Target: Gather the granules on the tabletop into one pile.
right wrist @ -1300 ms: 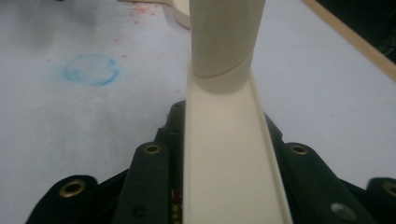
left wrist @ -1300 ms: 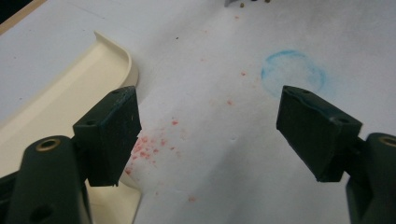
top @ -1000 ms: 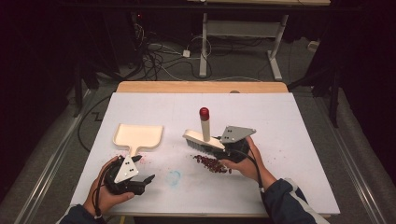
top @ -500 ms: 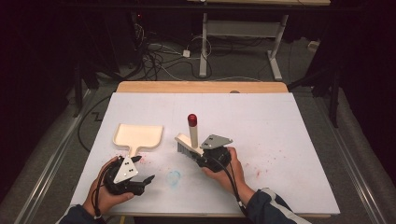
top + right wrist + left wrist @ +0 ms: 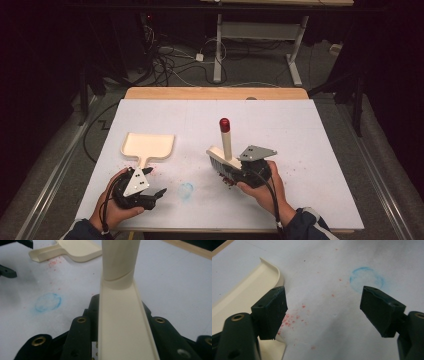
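A cream brush [image 5: 223,159] with a red-tipped handle stands bristles-down on the white table [image 5: 310,130], held near its head by my right gripper [image 5: 248,173]. In the right gripper view the brush back [image 5: 120,322] runs up between the shut jaws. Dark red crumbs [image 5: 230,181] lie at the bristles. A cream dustpan [image 5: 148,145] lies flat to the left, handle toward me. My left gripper [image 5: 156,193] rests on the table just below that handle, open and holding nothing [image 5: 327,311]. The dustpan [image 5: 242,300] lies beside its left jaw, with fine red crumbs [image 5: 292,319] scattered between the jaws.
A faint blue chalk ring [image 5: 186,190] marks the table between the two grippers, also seen as the ring [image 5: 366,281] and the ring [image 5: 48,302]. A wooden strip [image 5: 215,93] edges the table's far side. Cables and desk legs lie on the floor beyond.
My right gripper swept the brush to the left, then drew it back to the right with the handle more upright. The left gripper and dustpan stayed put.
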{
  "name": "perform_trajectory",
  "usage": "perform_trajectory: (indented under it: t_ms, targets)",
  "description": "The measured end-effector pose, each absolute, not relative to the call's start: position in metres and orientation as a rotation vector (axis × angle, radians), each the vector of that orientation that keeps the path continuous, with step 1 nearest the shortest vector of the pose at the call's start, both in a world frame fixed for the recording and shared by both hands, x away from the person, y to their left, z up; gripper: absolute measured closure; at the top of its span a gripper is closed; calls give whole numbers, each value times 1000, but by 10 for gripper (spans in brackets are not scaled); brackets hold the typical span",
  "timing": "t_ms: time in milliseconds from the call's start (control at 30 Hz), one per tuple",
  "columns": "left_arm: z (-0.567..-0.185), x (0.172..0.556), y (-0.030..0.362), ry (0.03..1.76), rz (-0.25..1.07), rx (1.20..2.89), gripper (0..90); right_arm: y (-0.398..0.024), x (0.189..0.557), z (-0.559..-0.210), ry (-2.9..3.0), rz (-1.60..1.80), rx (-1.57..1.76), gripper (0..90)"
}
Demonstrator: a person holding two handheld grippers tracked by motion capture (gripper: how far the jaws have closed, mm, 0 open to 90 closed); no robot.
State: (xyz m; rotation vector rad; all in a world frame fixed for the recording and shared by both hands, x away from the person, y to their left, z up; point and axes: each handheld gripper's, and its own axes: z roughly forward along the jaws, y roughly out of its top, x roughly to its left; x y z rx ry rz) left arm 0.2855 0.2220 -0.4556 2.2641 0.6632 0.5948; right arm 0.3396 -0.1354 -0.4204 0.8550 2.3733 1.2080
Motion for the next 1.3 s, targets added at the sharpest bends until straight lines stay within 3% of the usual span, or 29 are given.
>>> perform_trajectory:
  t_ms: [300, 733, 933, 1300]
  targets:
    - [-456, 286, 223, 663, 597, 2265, 213, -157, 351, -403, 2299, 1254, 765, 675]
    - [-459, 291, 221, 680, 582, 2284, 213, -152, 421, -443, 2326, 1348, 435, 675]
    - [-459, 290, 221, 677, 573, 2286, 214, -146, 415, -456, 2432, 1369, 322, 676]
    - [-459, 290, 219, 665, 588, 2299, 214, -177, 389, -452, 2517, 1356, 161, 675]
